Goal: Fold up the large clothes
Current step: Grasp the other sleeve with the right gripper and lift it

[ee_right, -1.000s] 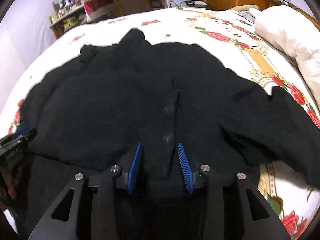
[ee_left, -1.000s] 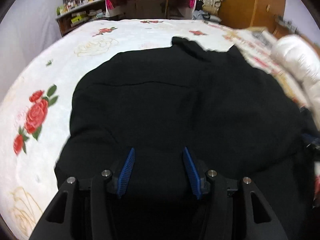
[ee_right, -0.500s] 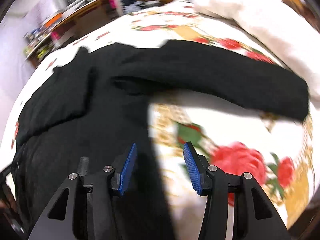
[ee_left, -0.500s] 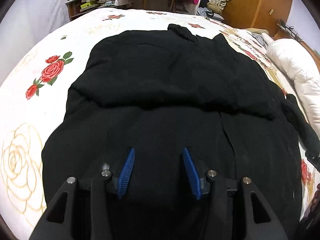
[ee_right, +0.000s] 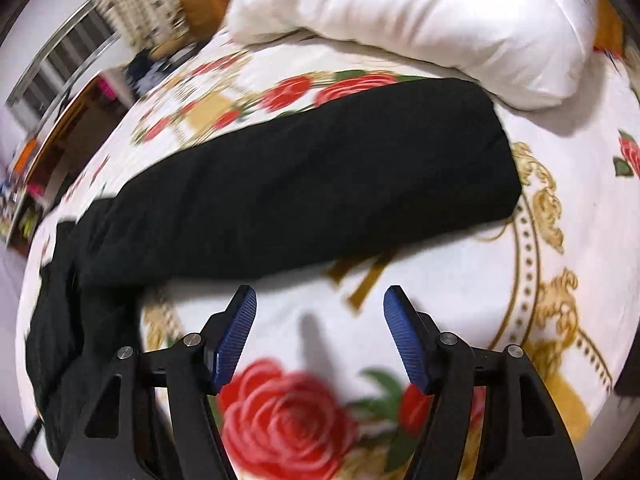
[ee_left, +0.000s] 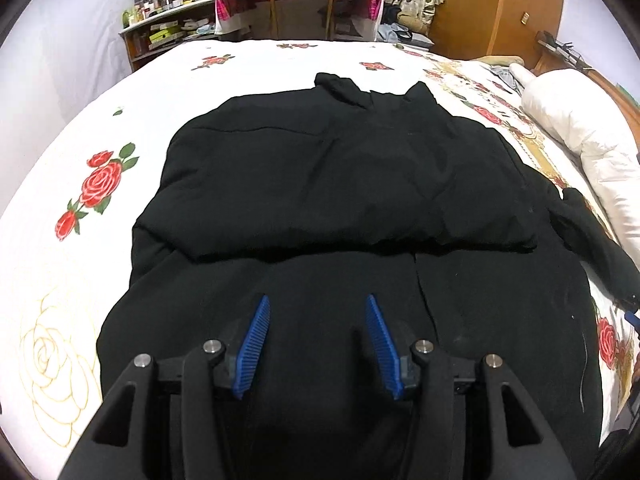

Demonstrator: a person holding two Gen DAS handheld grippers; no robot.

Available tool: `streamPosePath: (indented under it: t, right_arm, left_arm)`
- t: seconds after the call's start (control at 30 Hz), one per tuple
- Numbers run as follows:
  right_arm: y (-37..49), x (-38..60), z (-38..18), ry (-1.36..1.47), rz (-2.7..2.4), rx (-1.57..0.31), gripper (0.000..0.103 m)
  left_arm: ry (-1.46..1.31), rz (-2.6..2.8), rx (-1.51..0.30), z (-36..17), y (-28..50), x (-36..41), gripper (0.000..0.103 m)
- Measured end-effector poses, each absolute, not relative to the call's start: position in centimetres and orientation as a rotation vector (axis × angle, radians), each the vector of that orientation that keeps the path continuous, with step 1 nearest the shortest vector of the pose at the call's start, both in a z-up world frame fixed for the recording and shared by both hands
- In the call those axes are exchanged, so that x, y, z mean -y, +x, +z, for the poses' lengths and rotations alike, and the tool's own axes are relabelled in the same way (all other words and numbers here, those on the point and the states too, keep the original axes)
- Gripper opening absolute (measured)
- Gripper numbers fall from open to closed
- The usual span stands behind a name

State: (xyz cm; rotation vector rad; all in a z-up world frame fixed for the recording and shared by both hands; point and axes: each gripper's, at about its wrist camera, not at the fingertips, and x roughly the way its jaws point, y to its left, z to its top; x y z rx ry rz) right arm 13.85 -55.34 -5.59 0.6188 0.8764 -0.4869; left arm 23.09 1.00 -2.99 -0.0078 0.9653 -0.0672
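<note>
A large black garment (ee_left: 320, 184) lies spread on the floral bed sheet (ee_left: 80, 160), with its left sleeve folded across the chest. My left gripper (ee_left: 316, 312) is open and empty, hovering over the garment's lower part. In the right wrist view the garment's right sleeve (ee_right: 312, 172) stretches out over the sheet towards the pillow. My right gripper (ee_right: 320, 304) is open and empty, just short of the sleeve's near edge, above bare sheet.
A white pillow (ee_right: 420, 20) lies beyond the sleeve's end and shows at the right in the left wrist view (ee_left: 580, 136). A wooden desk (ee_left: 296, 8), a cluttered shelf (ee_left: 160, 36) and a wardrobe (ee_left: 500, 8) stand past the bed's far edge.
My left gripper has drawn back from the garment, so more of it shows. My right gripper has swung right, off the garment's body, and now faces the outstretched right sleeve.
</note>
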Motion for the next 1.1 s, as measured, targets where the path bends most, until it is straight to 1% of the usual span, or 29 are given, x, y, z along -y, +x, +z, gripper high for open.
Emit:
streamPosePath:
  t: [0.23, 0.3, 0.4, 0.57, 0.6, 0.63, 0.67, 0.7, 0.73, 0.83, 1.1]
  right_arm:
    - [14.3, 59.8, -7.5, 0.77, -0.532, -0.84, 0.067]
    - [14.9, 60.4, -7.5, 0.766, -0.537, -0.821, 0.068]
    - [16.1, 61.0, -7.8, 0.763, -0.545, -0.806, 0.073]
    - [18.0, 60.8, -7.8, 0.66, -0.604, -0.834, 0.074]
    - [18.1, 60.8, -7.8, 0.659, -0.62, -0.835, 0.072]
    - [18.2, 60.9, -7.7, 0.665, -0.644, -0.835, 0.06]
    - [18.2, 61.1, -7.4, 0.662, -0.67, -0.833, 0.051]
    - [18.0, 61.2, -7.0, 0.673, -0.655, -0.818, 0.031]
    - [18.1, 61.2, -6.7, 0.686, -0.631, -0.815, 0.02]
    - [18.3, 59.9, -4.2, 0.589, -0.612, -0.798, 0.015]
    - [18.6, 54.7, 4.1, 0.473, -0.461, -0.671, 0.013]
  left_arm:
    - [-0.001, -0.063, -0.989, -4.2, 23.9, -0.5, 0.052]
    - [0.006, -0.056, -0.999, -4.6, 24.1, -0.5, 0.052]
    - [0.009, -0.042, -1.011, -5.1, 24.3, -0.7, 0.052]
    - [0.012, -0.017, -1.02, -6.0, 24.8, -1.1, 0.052]
    - [0.013, -0.014, -1.022, -6.1, 24.9, -1.2, 0.052]
    - [0.015, -0.012, -1.021, -6.1, 24.9, -1.3, 0.052]
    - [0.014, -0.011, -1.02, -6.1, 24.9, -1.5, 0.052]
    - [0.011, -0.01, -1.019, -6.1, 25.0, -1.6, 0.052]
    - [0.008, -0.01, -1.019, -6.1, 25.0, -1.8, 0.052]
    - [-0.006, -0.007, -1.016, -6.0, 24.9, -2.2, 0.052]
    - [-0.027, -0.007, -0.993, -5.0, 24.6, -3.3, 0.052]
